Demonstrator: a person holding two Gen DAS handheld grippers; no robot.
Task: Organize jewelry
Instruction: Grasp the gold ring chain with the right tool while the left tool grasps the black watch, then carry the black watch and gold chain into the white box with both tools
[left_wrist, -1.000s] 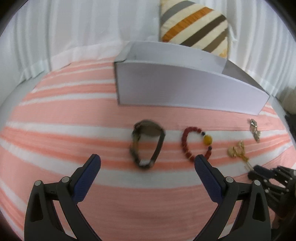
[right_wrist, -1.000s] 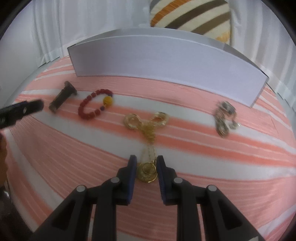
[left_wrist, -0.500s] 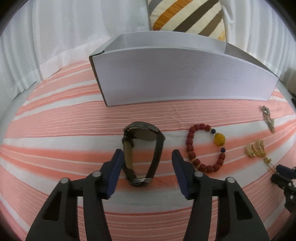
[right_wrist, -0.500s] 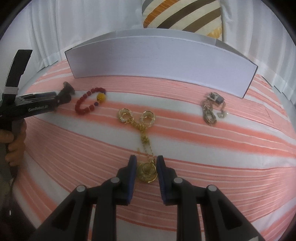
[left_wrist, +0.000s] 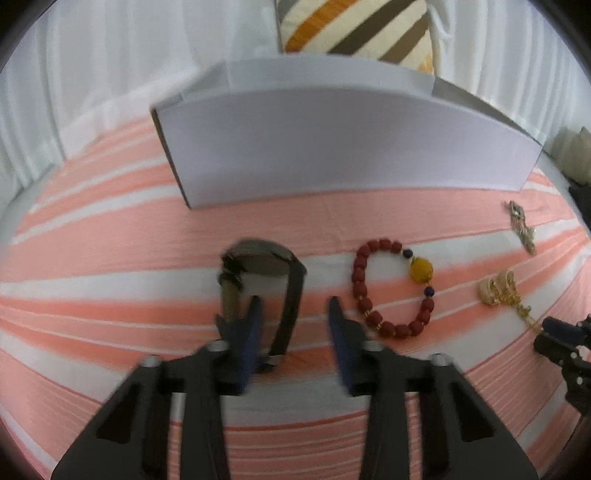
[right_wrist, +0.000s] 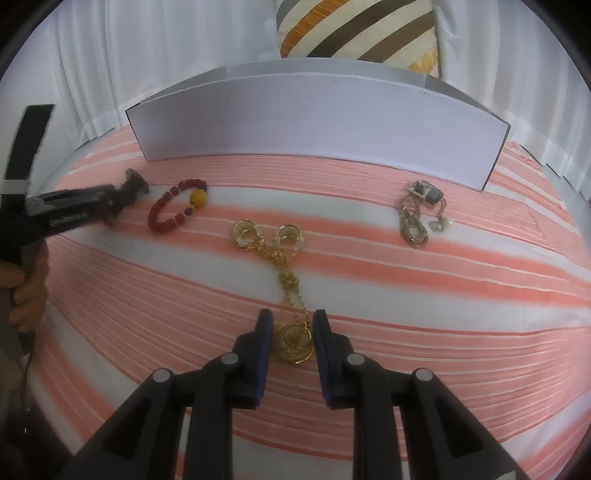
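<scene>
2 claws work low in their frames. In the right wrist view, the right gripper (right_wrist: 291, 328) is clamped on the round pendant of a gold necklace (right_wrist: 288, 280), whose chain runs up the middle of the frame to 2 hoops. In the left wrist view, the left gripper (left_wrist: 293, 315) has just been closing; its jaws stand narrowly apart around one strap of a dark watch (left_wrist: 258, 284), with no clear contact. A red bead bracelet (left_wrist: 391, 288) lies right of it. Farther up, a white box (left_wrist: 332, 147) spans the striped cloth (left_wrist: 92, 258), a silver trinket (right_wrist: 417, 214) at right.
</scene>
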